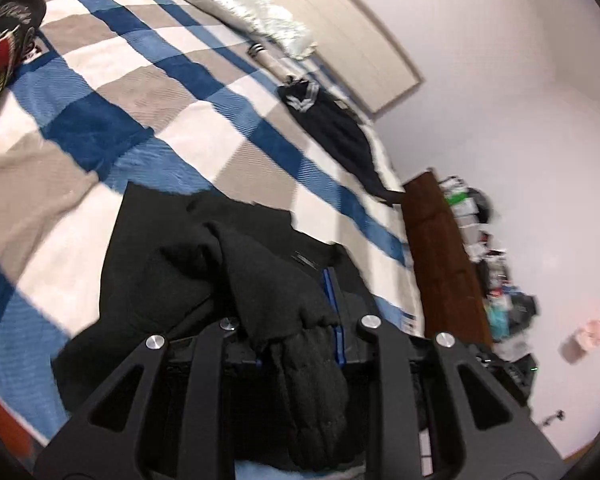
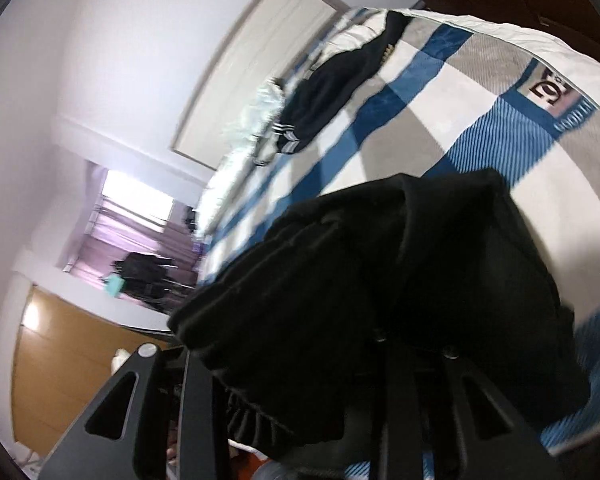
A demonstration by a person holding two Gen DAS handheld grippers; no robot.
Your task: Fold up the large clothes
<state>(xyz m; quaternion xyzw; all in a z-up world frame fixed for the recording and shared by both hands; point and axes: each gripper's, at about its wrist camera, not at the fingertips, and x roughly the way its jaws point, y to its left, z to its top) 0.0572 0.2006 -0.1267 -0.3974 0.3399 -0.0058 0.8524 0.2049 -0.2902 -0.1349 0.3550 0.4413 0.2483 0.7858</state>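
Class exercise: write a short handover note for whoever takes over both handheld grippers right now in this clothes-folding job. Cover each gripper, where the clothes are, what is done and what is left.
Left gripper: shut on a bunched fold of the black garment.
Right gripper: shut on the same black garment, which drapes over its fingers.
Clothes: the black garment lies partly on the plaid blanket, near edge of the bed. A dark jacket with striped cuffs lies unfolded at the far side.
Done: black garment gripped at two places.
Left: lay it flat, fold it, then probably the dark jacket.
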